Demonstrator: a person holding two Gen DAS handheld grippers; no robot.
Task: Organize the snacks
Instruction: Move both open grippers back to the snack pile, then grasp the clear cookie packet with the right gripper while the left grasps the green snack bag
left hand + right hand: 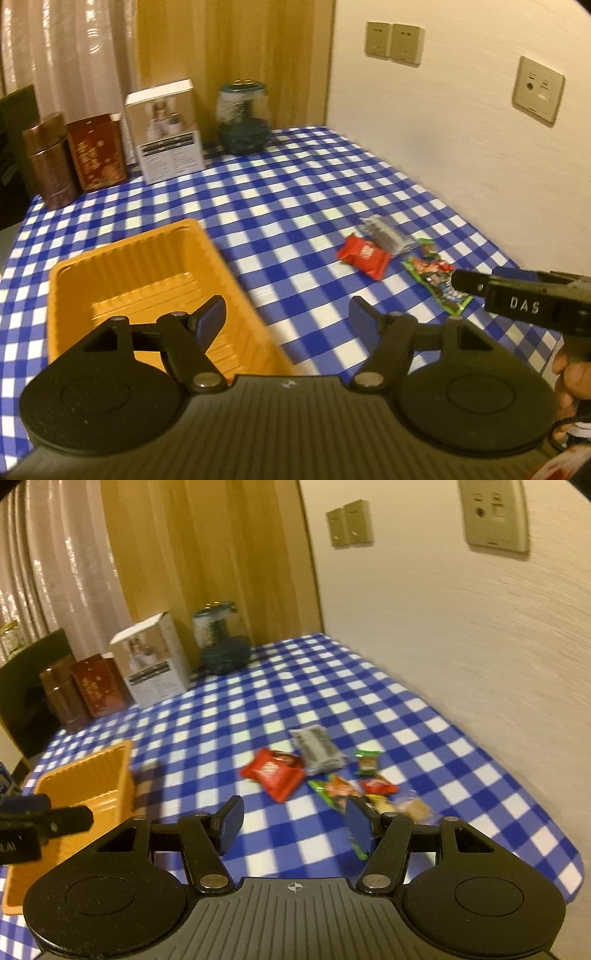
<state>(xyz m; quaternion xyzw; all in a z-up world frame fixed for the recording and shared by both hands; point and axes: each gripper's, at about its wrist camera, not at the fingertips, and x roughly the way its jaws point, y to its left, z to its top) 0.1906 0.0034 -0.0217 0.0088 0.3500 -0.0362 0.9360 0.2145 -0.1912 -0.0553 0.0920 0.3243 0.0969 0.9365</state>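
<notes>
Checked blue-and-white cloth (pixel 295 192) covers your whole table, right up to the cream wall (pixel 443 147). Your orange tray (pixel 110 273) comes next in size. It sits on the near left side of the cloth and nothing lies in it. At the back stand a white box (pixel 166 136), a red tin (pixel 98 151), a brown tin (pixel 48 162) and a glass jar (pixel 243 118) with a dark lid.

Your snacks lie in a little pile on the right, well apart from the tray. You can see a grey packet (pixel 317 749), a red packet (pixel 275 773), a long green packet (pixel 332 790), a small green sweet (pixel 366 762) and a small red sweet (pixel 378 786), close together.

Your left gripper (pixel 288 317) hangs over the near right edge of the tray. Its jaws are apart and nothing is between them. Your right gripper (pixel 295 821) is just in front of the snack pile, with one blue pad over the long green packet. Its jaws are apart too, and they hold nothing.
</notes>
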